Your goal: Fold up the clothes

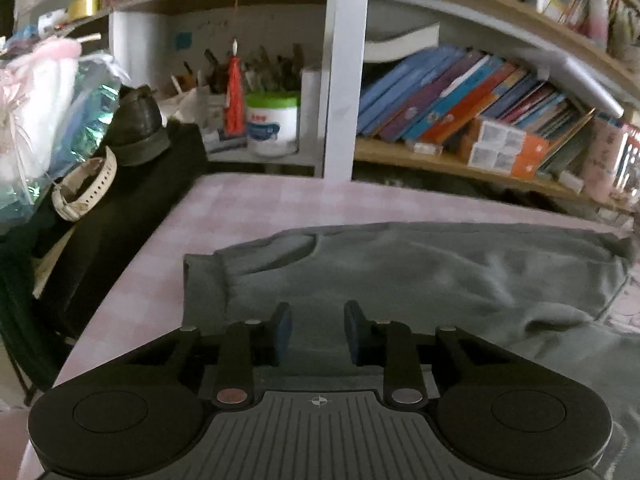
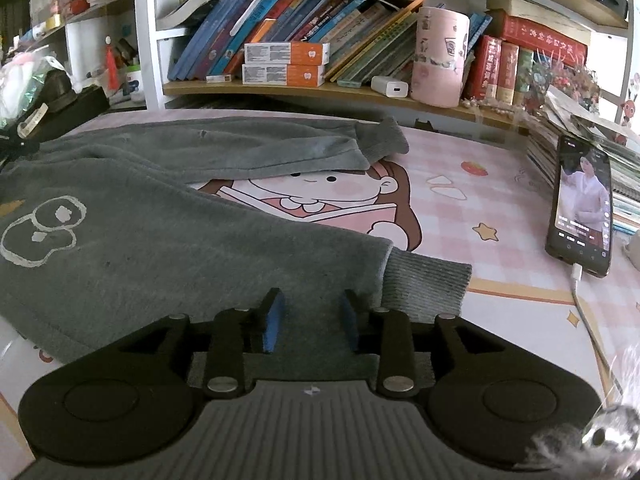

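Note:
Grey sweatpants lie spread on a pink checked desk mat. The two legs run to the right, each ending in a ribbed cuff, near one and far one. A white outline print is on the near leg. My right gripper is open, jaws apart over the near leg just left of its cuff. In the left wrist view the waist end of the pants lies ahead, and my left gripper is open above the cloth, holding nothing.
A lit phone with a white cable leans on a stack of books at the right. A bookshelf runs along the back. At the left, a black box carries a white watch and bags.

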`<move>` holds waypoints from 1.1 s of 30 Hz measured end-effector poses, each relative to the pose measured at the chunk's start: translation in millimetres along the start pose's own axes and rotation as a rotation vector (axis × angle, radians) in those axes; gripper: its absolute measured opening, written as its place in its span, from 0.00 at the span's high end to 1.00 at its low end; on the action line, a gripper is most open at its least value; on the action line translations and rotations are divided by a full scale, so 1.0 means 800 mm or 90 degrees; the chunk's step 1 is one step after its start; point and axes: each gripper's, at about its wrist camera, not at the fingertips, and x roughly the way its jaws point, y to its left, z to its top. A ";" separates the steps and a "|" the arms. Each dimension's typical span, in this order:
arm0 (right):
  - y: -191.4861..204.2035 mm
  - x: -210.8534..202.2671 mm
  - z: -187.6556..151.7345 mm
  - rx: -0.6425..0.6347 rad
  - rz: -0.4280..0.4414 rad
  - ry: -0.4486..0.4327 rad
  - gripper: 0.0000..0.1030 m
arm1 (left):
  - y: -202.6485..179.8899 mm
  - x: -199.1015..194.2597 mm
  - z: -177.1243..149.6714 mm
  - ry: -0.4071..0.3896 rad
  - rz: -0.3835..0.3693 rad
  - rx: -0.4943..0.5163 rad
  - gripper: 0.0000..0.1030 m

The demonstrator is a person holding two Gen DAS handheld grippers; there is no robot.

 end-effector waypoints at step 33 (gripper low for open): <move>0.035 0.061 0.045 -0.004 0.018 0.007 0.60 | 0.058 0.129 0.086 0.040 0.074 0.004 0.90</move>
